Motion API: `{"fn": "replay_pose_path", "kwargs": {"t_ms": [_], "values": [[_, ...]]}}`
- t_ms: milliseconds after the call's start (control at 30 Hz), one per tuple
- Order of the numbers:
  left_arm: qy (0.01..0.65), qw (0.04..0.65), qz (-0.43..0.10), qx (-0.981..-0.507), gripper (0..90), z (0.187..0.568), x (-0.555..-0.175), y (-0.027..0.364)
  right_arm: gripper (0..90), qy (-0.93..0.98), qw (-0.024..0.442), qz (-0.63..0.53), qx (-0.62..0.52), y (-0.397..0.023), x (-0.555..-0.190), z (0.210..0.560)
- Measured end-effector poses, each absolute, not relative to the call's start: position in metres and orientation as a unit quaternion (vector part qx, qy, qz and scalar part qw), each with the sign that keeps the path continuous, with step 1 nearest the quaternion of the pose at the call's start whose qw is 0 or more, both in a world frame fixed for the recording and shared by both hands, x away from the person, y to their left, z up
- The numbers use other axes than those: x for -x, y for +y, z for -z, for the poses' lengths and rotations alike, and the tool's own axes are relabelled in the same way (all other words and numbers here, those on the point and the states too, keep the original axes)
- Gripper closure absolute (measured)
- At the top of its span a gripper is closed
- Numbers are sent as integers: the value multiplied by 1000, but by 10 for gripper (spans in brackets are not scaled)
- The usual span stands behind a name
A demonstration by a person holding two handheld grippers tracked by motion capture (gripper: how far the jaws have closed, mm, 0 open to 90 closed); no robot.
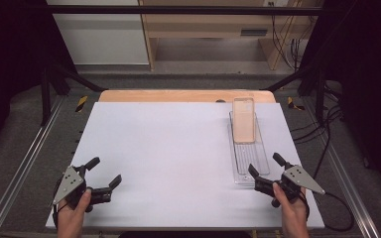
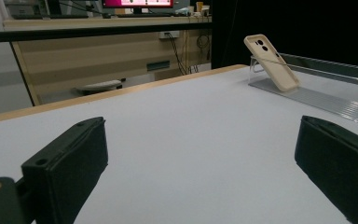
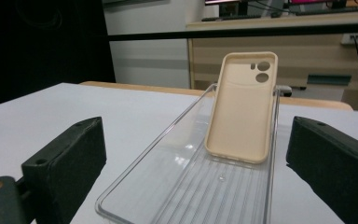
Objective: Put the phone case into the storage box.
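A beige phone case (image 1: 243, 120) (image 3: 242, 106) (image 2: 271, 61) leans upright against the far end of a clear plastic tray (image 1: 250, 159) (image 3: 186, 186) (image 2: 321, 100) on the right side of the white table. My right gripper (image 1: 267, 166) (image 3: 196, 168) is open at the tray's near end, its jaws standing either side of the tray with nothing between them. Near the table's front left corner, my left gripper (image 1: 104, 172) (image 2: 200, 163) is open and holds nothing, well away from the tray.
The white tabletop (image 1: 168, 148) has a wooden strip (image 1: 178, 95) along its far edge. Metal rails (image 1: 25, 163) run down both sides, with cables (image 1: 327, 124) on the floor at the right. A wooden desk (image 1: 213, 29) stands beyond the table.
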State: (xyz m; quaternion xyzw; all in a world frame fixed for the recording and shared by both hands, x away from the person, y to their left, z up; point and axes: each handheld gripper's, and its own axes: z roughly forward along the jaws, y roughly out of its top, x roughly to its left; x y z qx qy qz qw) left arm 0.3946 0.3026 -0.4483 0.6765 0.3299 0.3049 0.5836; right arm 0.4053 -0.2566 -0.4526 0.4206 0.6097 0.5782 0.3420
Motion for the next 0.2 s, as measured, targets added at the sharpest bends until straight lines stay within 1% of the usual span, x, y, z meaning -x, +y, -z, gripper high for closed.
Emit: {"fn": "replay_pose_path", "kwargs": {"t_ms": [200], "values": [[329,587,-310,-671,18,447,-394,302,54,598,326,-576,-452,-258,-408,455]]}}
